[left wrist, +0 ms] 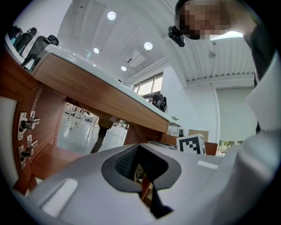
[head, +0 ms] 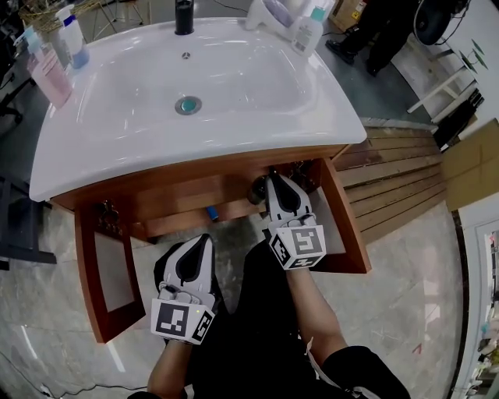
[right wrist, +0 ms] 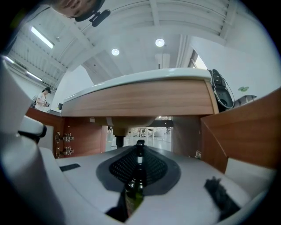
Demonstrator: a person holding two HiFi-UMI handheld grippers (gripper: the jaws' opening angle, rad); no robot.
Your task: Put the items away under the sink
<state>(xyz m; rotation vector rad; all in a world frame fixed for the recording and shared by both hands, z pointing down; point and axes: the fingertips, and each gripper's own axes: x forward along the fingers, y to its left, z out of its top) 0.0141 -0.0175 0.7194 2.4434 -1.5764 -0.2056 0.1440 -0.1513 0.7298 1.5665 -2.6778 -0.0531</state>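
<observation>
My right gripper point(head: 279, 187) reaches level toward the open cupboard point(head: 195, 195) under the white sink point(head: 327, 117). It is shut on a dark green glass bottle point(right wrist: 135, 184), which lies along the jaws with its neck pointing into the cupboard. In the right gripper view the right gripper point(right wrist: 139, 149) faces the cupboard opening and the drain pipe point(right wrist: 117, 134). My left gripper point(head: 203, 241) hangs lower and nearer to me, in front of the cupboard's left half. The left gripper point(left wrist: 139, 151) has its jaws together with nothing between them.
Both cupboard doors stand open, the left door point(head: 105, 273) and the right door point(head: 347, 214). A small blue item point(head: 211, 213) lies inside the cupboard. On the sink top stand a pink bottle point(head: 48, 74), a blue-capped bottle point(head: 74, 39), a black faucet point(head: 184, 15) and white bottles point(head: 308, 31).
</observation>
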